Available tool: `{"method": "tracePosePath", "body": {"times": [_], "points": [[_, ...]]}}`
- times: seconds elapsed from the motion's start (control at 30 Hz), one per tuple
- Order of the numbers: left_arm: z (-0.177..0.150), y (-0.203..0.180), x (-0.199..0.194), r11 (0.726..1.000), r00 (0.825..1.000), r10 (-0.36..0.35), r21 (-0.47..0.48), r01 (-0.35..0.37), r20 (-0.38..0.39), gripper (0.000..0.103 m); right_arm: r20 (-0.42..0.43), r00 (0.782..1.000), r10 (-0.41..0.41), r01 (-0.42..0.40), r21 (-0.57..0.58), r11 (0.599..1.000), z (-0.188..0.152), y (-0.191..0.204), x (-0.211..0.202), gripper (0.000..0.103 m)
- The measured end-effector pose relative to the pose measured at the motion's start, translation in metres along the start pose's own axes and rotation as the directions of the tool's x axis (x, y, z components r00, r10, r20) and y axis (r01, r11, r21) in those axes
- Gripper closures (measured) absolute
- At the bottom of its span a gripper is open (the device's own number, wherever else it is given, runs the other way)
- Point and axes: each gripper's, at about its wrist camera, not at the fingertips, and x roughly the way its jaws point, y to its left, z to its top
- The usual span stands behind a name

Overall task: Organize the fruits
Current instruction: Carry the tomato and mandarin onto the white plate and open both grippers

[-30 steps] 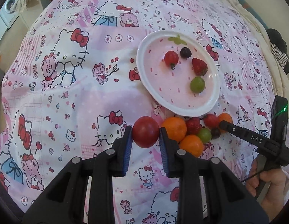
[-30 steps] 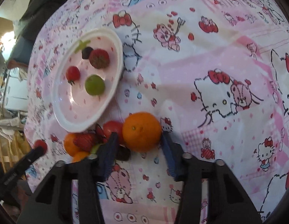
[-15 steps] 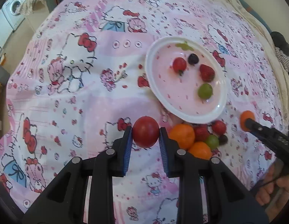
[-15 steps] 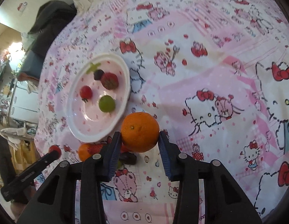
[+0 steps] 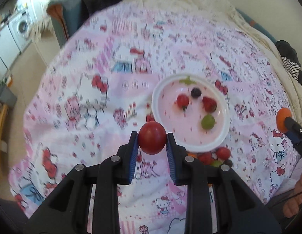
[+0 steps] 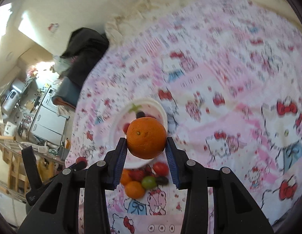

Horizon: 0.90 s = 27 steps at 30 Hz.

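My left gripper (image 5: 152, 138) is shut on a red tomato (image 5: 152, 137) and holds it above the cloth, just left of the white plate (image 5: 158, 89). My right gripper (image 6: 146, 139) is shut on an orange (image 6: 146, 137), held high above the plate (image 6: 164, 113). The plate holds a small tomato (image 5: 182, 101), a dark grape (image 5: 196, 92), a strawberry (image 5: 209, 103) and a green grape (image 5: 207, 121). A pile of loose fruit (image 6: 145, 179) lies on the cloth by the plate's near rim. The orange also shows at the right edge of the left wrist view (image 5: 283, 119).
A pink Hello Kitty cloth (image 5: 88, 101) covers the surface. A cream blanket (image 5: 189, 2) lies bunched along the far edge. Dark clothes (image 6: 84, 48) lie at one corner. Kitchen appliances (image 6: 47, 120) and a washing machine (image 5: 20, 27) stand beyond the cloth.
Both grippers have lifted well up off the cloth with their fruit. The plate and the fruit pile look smaller and lower in both views.
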Motion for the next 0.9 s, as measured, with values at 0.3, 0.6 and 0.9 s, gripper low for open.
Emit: {"method": "tracePosePath", "body": {"times": [0.3, 0.6, 0.9], "points": [[0.029, -0.009, -0.026, 0.999, 0.993, 0.014, 0.050, -0.020, 0.117, 0.079, 0.122, 0.993, -0.005, 0.032, -0.215, 0.976, 0.014, 0.047, -0.012, 0.061], [0.062, -0.018, -0.007, 0.997, 0.995, 0.002, 0.078, -0.010, 0.097, 0.079, 0.083, 0.997, 0.003, 0.019, -0.257, 0.966, 0.030, 0.060, 0.020, 0.061], [0.080, -0.039, 0.039, 0.988, 0.999, 0.007, 0.154, -0.015, 0.052, 0.079, -0.005, 1.000, -0.029, 0.027, -0.212, 0.977, 0.049, 0.040, 0.063, 0.061]]}}
